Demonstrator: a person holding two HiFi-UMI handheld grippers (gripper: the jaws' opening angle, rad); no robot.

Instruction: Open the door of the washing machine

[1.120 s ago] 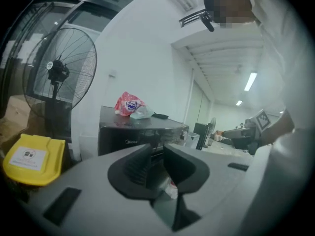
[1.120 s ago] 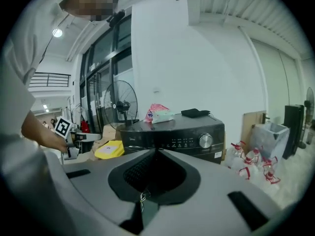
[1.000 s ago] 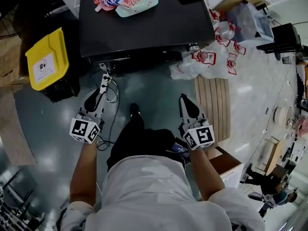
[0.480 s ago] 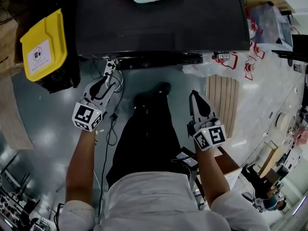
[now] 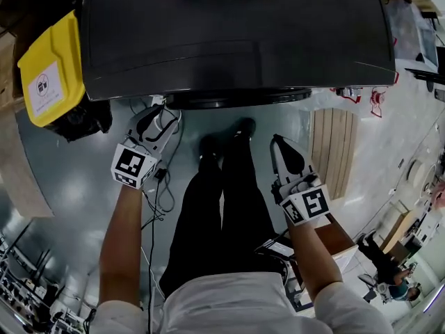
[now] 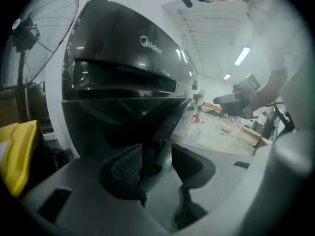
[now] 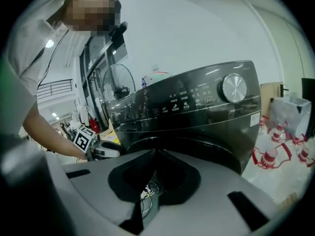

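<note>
The black front-loading washing machine [image 5: 236, 33] fills the top of the head view, and its round door [image 5: 236, 97] bulges out below the front edge. My left gripper [image 5: 158, 111] is at the door's left side. In the left gripper view its jaws [image 6: 156, 151] are opening, and the door's dark rim [image 6: 165, 124] runs into the gap between them without the pads pressing on it. My right gripper [image 5: 277, 140] hangs lower, in front of the machine's right half and apart from it. Its jaws [image 7: 155, 155] are shut with nothing in them, facing the door [image 7: 206, 149] and the control knob [image 7: 234, 88].
A yellow bin [image 5: 45, 75] stands left of the machine, with a fan [image 6: 29, 26] behind. Cables [image 5: 161, 179] lie on the floor under my left gripper. A wooden pallet [image 5: 334, 148] and red-printed plastic bags [image 7: 278, 154] are at the right. The person's legs [image 5: 222, 207] stand between the grippers.
Both grippers have sunk and come closer to the machine's front. The left one reached the door's left edge and its jaws spread. The right jaws stayed shut.
</note>
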